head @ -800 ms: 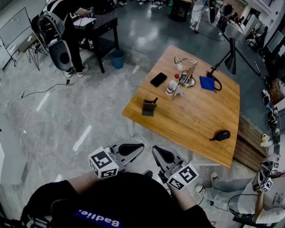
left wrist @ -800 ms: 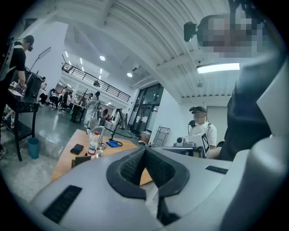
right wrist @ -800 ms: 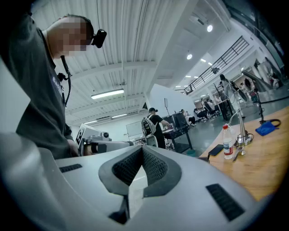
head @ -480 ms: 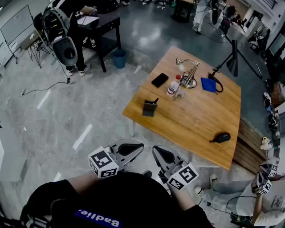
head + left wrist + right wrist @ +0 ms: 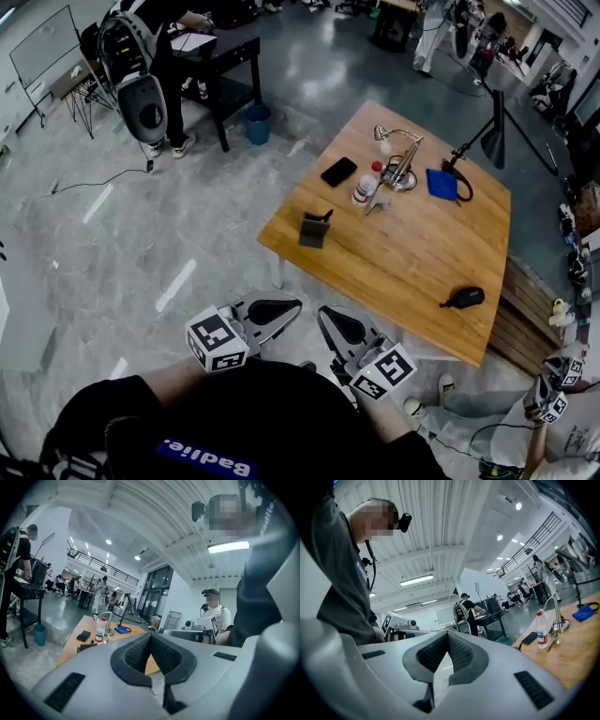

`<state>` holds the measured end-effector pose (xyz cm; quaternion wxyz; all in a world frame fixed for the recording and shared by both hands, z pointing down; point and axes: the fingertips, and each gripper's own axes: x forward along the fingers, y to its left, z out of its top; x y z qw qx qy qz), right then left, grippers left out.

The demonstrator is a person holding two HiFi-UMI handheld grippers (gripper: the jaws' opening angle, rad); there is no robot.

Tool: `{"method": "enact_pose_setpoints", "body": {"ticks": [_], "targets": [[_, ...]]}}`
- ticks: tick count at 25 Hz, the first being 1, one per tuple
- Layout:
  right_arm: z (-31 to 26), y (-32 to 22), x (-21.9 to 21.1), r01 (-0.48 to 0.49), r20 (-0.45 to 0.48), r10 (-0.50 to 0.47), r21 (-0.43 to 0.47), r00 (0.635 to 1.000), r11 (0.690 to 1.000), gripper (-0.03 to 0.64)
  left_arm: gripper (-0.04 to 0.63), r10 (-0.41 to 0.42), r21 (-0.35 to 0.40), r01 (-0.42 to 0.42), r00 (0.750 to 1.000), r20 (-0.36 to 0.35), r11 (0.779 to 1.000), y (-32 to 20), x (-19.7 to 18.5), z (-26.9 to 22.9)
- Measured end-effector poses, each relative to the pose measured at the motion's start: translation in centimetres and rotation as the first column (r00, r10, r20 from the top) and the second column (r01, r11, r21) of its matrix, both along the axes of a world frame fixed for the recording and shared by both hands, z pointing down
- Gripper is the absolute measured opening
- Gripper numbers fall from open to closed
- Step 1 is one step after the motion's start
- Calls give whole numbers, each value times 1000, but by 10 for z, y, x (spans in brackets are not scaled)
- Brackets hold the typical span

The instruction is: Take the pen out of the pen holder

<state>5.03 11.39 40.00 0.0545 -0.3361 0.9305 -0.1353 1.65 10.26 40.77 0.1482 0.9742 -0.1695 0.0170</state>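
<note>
A dark grey pen holder stands near the left corner of the wooden table, with a black pen sticking out of its top. My left gripper and right gripper are side by side close to my body, well short of the table. Both are shut with nothing between their jaws. In the left gripper view the closed left gripper points level towards the table, and the pen holder shows small just over its body. In the right gripper view the right gripper is likewise shut.
On the table lie a black phone, a white bottle, a metal desk lamp, a blue cloth and a black object. A black floor lamp stands behind. People are at the far left and lower right.
Both grippers keep their place, shut. The head view has drifted slightly, so the table sits a little lower and to the right in the picture.
</note>
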Motion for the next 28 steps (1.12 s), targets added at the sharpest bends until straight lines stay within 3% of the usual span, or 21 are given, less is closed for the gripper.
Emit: {"method": "enact_pose_setpoints", "body": {"ticks": [15,21,28], "targets": [[12,-19,20,87,-13,-88,-8,996,996,5,9,-129,52,127,991,36,991,-30,13,8],[13,-59,7,40,-36,-41,-20,999,999,5,9,-98,89,93,994,52,992,-77,-1,7],[17,-119,-10,-43,-77,40,-39,996,998,5,9,3,84,-7,999,39,996,-136,-10,15]]}}
